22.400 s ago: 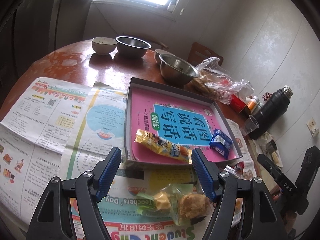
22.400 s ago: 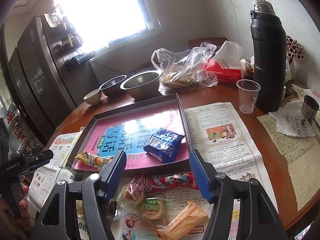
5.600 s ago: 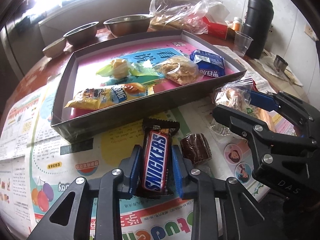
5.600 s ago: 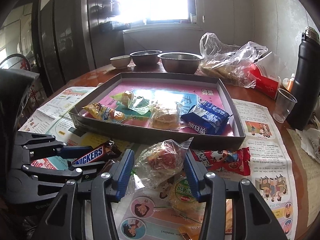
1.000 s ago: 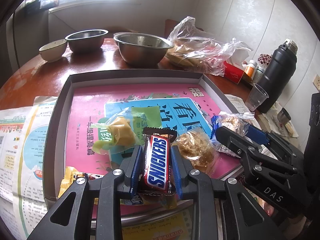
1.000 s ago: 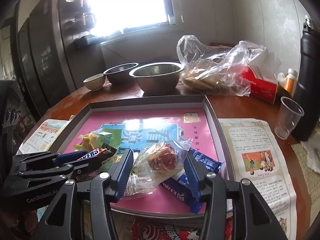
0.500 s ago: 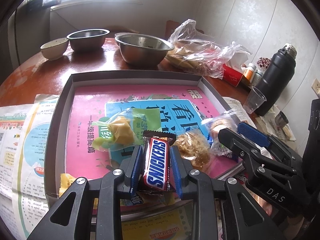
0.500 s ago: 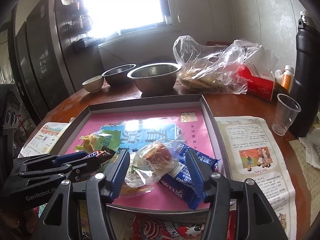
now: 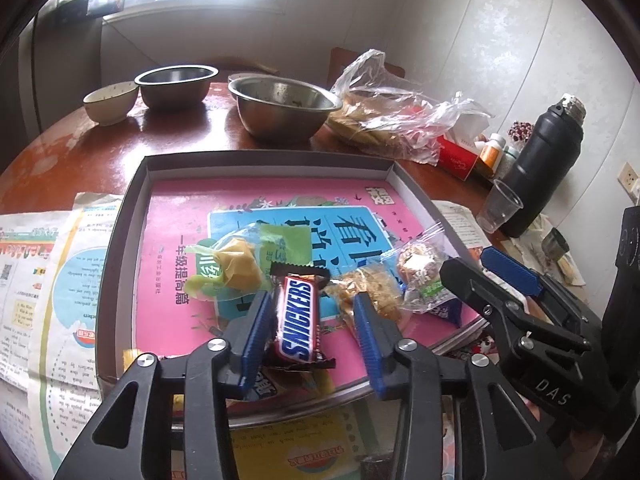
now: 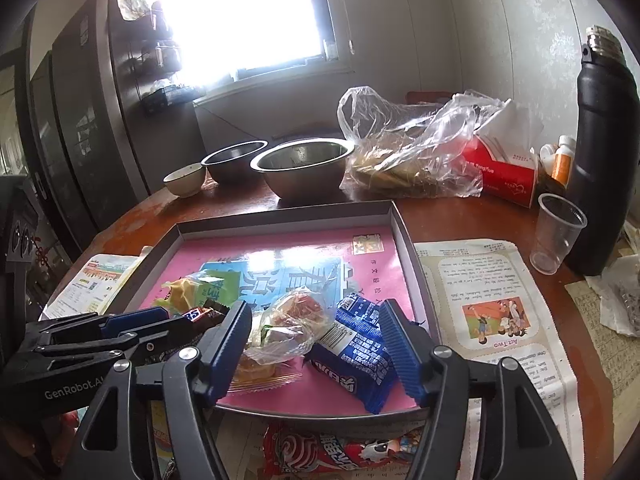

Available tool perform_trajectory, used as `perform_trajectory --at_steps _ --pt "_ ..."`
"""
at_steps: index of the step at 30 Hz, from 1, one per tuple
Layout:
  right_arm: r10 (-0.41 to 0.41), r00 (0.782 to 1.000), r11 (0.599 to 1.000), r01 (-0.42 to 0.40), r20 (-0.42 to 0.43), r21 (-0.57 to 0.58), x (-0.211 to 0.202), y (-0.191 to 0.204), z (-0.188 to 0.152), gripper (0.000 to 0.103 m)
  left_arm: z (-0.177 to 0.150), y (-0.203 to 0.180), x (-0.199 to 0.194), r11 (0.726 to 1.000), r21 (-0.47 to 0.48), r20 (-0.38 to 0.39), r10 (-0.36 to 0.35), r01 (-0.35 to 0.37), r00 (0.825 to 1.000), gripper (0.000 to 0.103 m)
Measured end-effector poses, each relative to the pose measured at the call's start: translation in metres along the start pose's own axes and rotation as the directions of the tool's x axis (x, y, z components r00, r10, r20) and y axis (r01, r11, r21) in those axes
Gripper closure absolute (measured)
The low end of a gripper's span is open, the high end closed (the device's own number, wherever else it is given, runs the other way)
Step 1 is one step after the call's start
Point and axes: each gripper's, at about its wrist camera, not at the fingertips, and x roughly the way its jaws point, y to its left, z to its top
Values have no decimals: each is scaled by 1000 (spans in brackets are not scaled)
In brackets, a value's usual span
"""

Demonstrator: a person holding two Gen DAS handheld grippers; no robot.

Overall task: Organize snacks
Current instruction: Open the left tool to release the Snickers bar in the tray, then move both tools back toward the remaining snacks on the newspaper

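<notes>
The left gripper (image 9: 310, 316) has just been opening: the Snickers bar (image 9: 298, 322) lies lengthwise between its parted jaws, touching only the left pad, over the near edge of the tray (image 9: 132, 208). The right gripper (image 10: 316, 344) has also been opening, released around the clear-wrapped pastry (image 10: 294, 318), so both must back off toward the near side.

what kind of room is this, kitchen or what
Most likely a home kitchen or dining corner. A round wooden table holds steel bowls, a black thermos and a plastic cup, with a tall dark fridge-like cabinet beside a bright window.
</notes>
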Motion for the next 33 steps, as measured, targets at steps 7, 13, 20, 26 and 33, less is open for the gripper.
perform_trajectory --at_steps 7,13,20,26,33 --pt "4 1000 1000 -4 20 -5 -8 1 1 36 2 -2 -10 1000 2 20 10 -10 1000 50" --pt "13 999 1000 -12 36 -14 -16 4 1 34 1 -3 -17 1000 0 24 30 -30 999 43" --pt "13 999 1000 -12 50 -6 -24 1 2 33 0 -2 -27 999 -1 37 46 -46 998 39" --pt "13 997 1000 -14 72 1 -36 -3 2 32 -1 -5 -38 998 5 48 55 -55 997 36" --pt "12 995 1000 -14 95 19 -56 -12 0 31 -6 -12 -52 998 25 48 54 -55 997 36"
